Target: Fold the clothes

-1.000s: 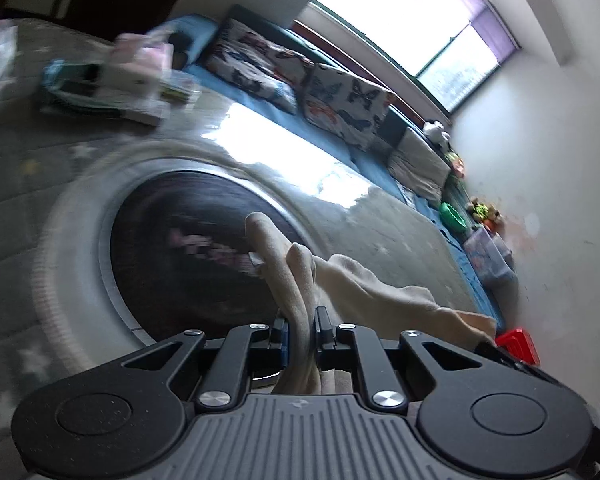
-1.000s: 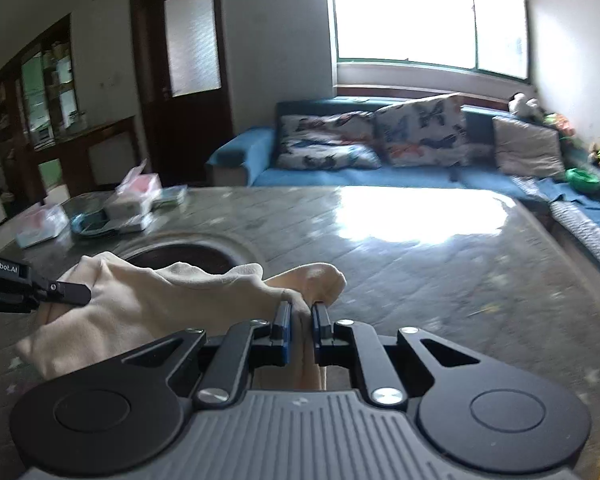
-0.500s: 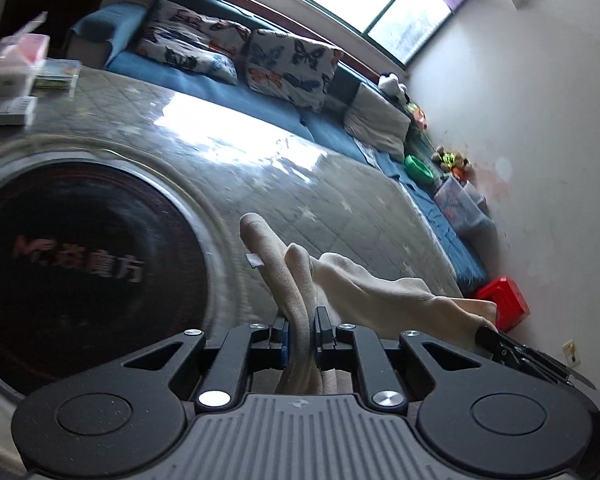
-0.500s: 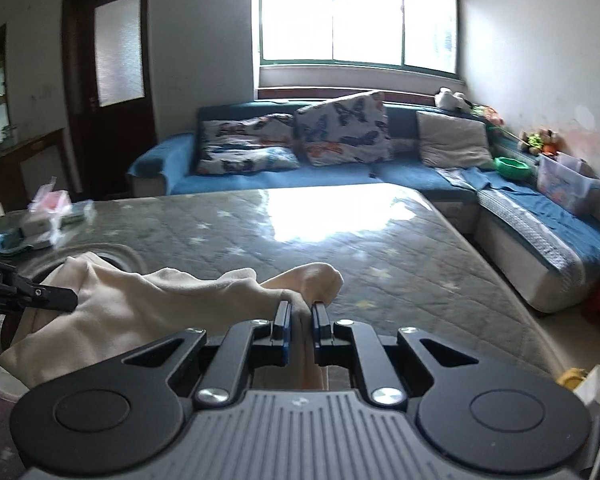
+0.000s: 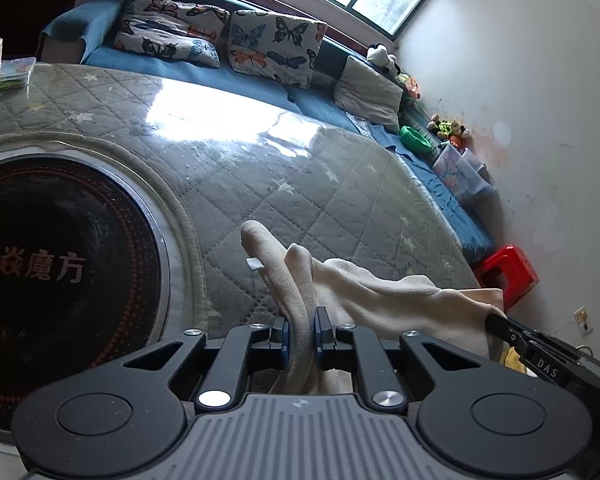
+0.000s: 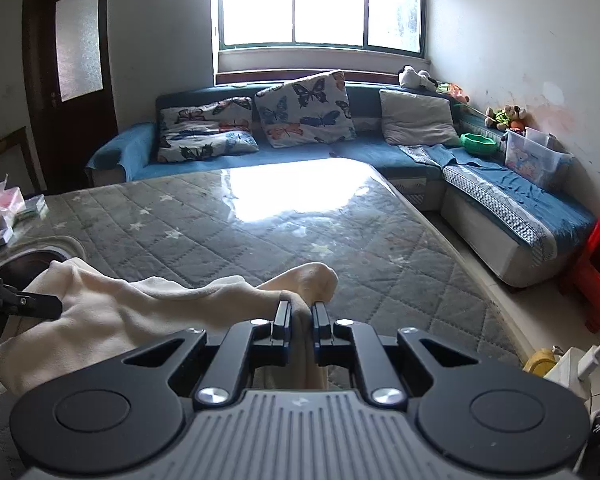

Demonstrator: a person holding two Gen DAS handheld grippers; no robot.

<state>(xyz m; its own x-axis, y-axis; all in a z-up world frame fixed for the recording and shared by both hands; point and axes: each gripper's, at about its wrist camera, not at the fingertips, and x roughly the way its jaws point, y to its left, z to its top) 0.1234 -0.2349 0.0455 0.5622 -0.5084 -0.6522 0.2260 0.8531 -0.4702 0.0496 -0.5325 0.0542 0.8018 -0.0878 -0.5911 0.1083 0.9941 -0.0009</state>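
Note:
A cream garment (image 5: 384, 300) hangs stretched between my two grippers above the grey quilted table (image 5: 300, 184). My left gripper (image 5: 300, 322) is shut on one bunched end of it, with a small white tag (image 5: 255, 265) showing. My right gripper (image 6: 300, 314) is shut on the other end of the cream garment (image 6: 112, 312). In the left wrist view the right gripper's tip (image 5: 512, 330) pinches the cloth at the lower right. In the right wrist view the left gripper's tip (image 6: 32, 306) pinches it at the left.
A round black cooktop (image 5: 56, 264) is set into the table at the left. Boxes and tissues (image 6: 2, 212) sit at the table's far left. A blue sofa with butterfly cushions (image 6: 304, 110) runs behind and along the right. A red stool (image 6: 598, 264) stands on the floor at the right.
Both grippers have swung to the right with the garment still held between them. The cooktop and boxes have slid to the left of both views; the sofa corner and red stool have come in.

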